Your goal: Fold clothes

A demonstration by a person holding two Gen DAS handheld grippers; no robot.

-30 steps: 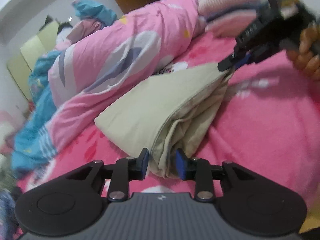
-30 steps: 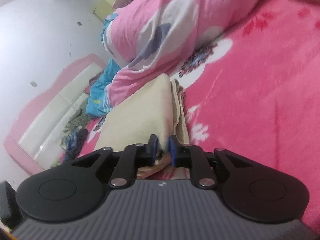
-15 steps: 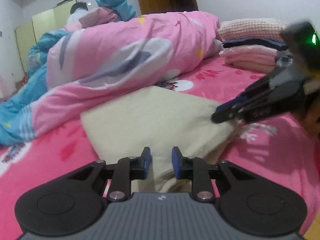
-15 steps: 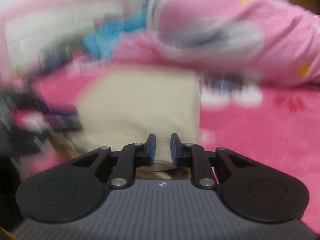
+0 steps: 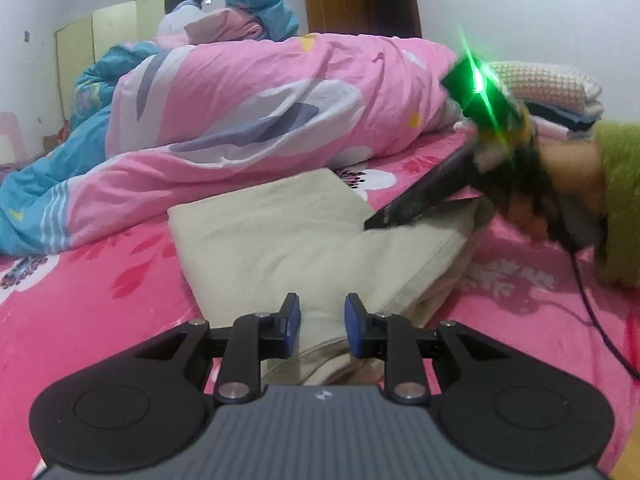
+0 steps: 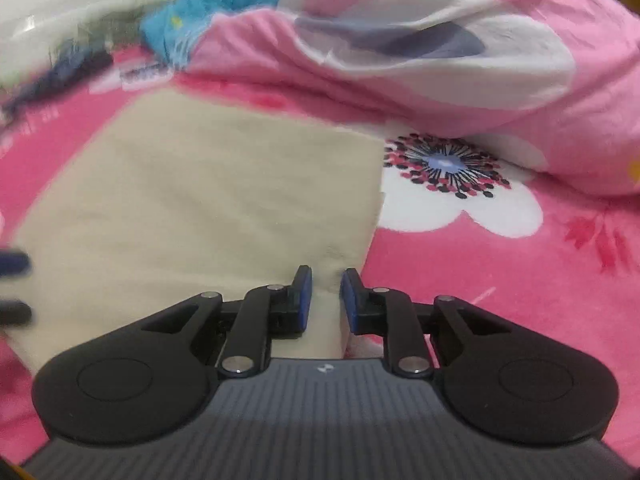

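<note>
A folded beige garment (image 5: 280,236) lies flat on the pink flowered bed sheet (image 5: 100,320). My left gripper (image 5: 322,320) is at its near corner, with the thick folded edge between the blue pads. In the right wrist view the same garment (image 6: 200,200) fills the left half, and my right gripper (image 6: 326,296) has its near right corner between narrowly spaced pads. From the left wrist view, the right gripper (image 5: 372,224) appears blurred, low over the garment's far right edge, held by a hand (image 5: 572,172) in a green sleeve.
A bulky pink and white quilt (image 5: 260,112) lies along the far side of the garment, with blue bedding (image 5: 36,184) at its left end. A stack of folded clothes (image 5: 560,108) sits at the back right. A black cable (image 5: 592,312) trails over the sheet on the right.
The garment hung raised between both grippers a second ago; it has come down and now lies flat on the bed. The right gripper swung round and its pads stand slightly wider apart.
</note>
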